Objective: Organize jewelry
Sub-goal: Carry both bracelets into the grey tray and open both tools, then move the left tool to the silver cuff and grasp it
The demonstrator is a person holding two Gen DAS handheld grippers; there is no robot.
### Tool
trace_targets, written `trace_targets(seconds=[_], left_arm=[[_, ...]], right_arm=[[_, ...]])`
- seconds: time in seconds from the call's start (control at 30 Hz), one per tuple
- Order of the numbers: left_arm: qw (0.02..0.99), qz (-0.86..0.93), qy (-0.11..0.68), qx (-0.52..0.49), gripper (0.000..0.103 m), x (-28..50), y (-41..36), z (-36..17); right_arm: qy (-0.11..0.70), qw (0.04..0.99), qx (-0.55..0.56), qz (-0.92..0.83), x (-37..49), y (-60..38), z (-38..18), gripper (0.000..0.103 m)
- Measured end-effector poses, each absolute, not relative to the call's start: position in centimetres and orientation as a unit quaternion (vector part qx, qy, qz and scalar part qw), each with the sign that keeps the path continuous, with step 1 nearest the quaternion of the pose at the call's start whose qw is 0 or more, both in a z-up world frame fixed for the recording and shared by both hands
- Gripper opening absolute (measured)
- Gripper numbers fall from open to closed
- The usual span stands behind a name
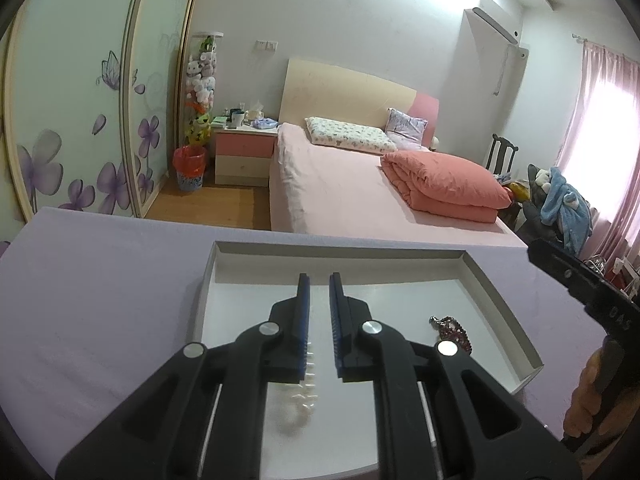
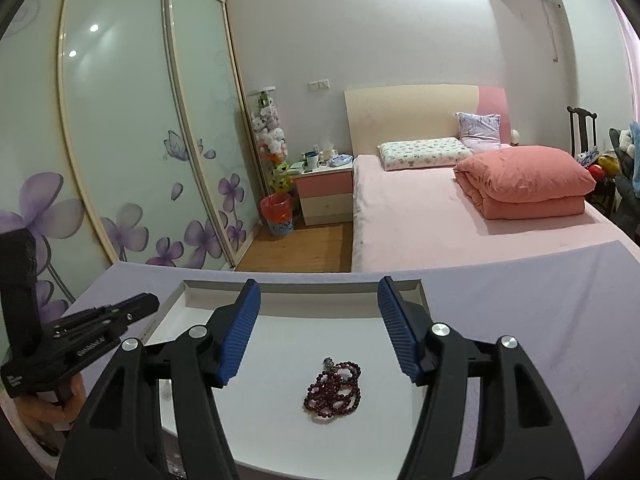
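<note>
Two pieces of jewelry lie in our white tray point(image 1: 496, 312) on the lavender worktop point(image 1: 100, 300). Our left gripper point(image 1: 318, 284) hangs over the tray with its fingers point(image 1: 304, 312) nearly together and nothing between them; a pale bead bracelet point(image 1: 304, 400) rests just beneath and behind their tips. Our right gripper point(image 2: 318, 300) has its fingers point(image 2: 240, 332) well apart, and the dark red bead bracelet point(image 2: 334, 390) lies below the gap, untouched. Past the tray we see only a bed point(image 2: 420, 216), a wardrobe point(image 2: 120, 140) and a nightstand point(image 2: 326, 196), all well beyond the fingers
</note>
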State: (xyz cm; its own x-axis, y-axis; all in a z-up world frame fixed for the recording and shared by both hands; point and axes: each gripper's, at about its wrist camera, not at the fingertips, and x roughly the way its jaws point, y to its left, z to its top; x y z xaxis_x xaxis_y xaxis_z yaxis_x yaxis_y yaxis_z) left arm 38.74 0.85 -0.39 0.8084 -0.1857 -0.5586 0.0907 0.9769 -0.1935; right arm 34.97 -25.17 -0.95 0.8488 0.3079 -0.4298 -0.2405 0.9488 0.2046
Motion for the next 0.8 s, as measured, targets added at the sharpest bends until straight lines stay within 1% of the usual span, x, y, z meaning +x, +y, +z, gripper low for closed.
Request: trace_targets(seconds=[0.2,0.3,0.47,0.6,0.73,0.8], left_arm=[[0.946,-0.072,0.305,-0.079,0.013,38.6,1.0,-0.6],[0.947,-0.07,0.303,-0.076,0.017,38.3,1.2,-0.5],[0.947,-0.07,0.303,-0.077,0.018,36.7,1.8,-0.2],[0.948,-0.07,0.3,-0.078,0.024,34.2,2.8,0.0],[0.949,-0.069,0.297,-0.082,0.028,30.6,3.8,0.1],[0.949,-0.07,0.296,-0.084,0.032,28.3,4.2,-0.1]], right_arm=[[0.235,0.959,0.069,0.14,35.0,-25.4,-0.9,0.062],[0.235,0.96,0.068,0.137,34.8,-25.5,-0.8,0.062],[0.234,0.96,0.065,0.136,33.5,-25.5,-0.6,0.062],[0.235,0.96,0.057,0.14,31.4,-25.3,-0.5,0.062],[0.239,0.958,0.047,0.15,28.6,-25.1,-0.6,0.062],[0.243,0.956,0.04,0.157,26.8,-24.8,-0.8,0.062]])
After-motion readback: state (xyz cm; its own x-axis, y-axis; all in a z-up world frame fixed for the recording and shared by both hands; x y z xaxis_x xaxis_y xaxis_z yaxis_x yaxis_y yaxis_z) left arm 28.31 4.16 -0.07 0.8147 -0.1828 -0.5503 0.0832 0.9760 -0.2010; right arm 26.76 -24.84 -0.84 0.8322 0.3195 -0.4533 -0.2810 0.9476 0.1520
